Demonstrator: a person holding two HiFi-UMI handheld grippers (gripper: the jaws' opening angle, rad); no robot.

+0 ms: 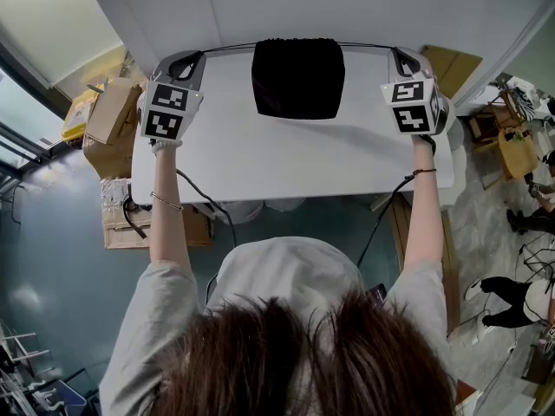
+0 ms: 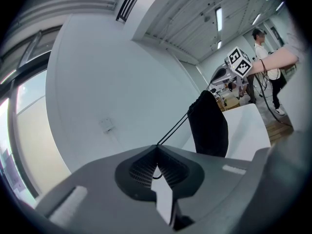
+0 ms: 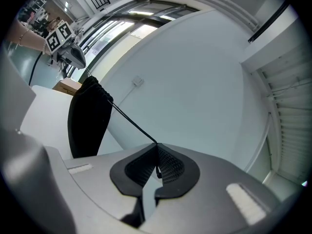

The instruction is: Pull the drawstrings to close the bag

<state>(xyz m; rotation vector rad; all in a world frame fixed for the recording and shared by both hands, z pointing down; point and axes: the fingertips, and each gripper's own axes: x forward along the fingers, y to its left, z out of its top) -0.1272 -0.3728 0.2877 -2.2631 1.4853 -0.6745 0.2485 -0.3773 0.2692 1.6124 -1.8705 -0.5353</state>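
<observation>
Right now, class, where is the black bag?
In the head view, the black bag sits at the table's far edge, between left claw and right claw.

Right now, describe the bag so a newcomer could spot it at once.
Find the white table; at the middle of its far edge sits the bag. It is the only black thing there, with taut drawstrings running out both sides.

Drawstring (image 2: 172,129) pinched from sight inside left gripper (image 2: 157,150), boxes (image 1: 111,111) half behind table (image 1: 286,159)
</observation>
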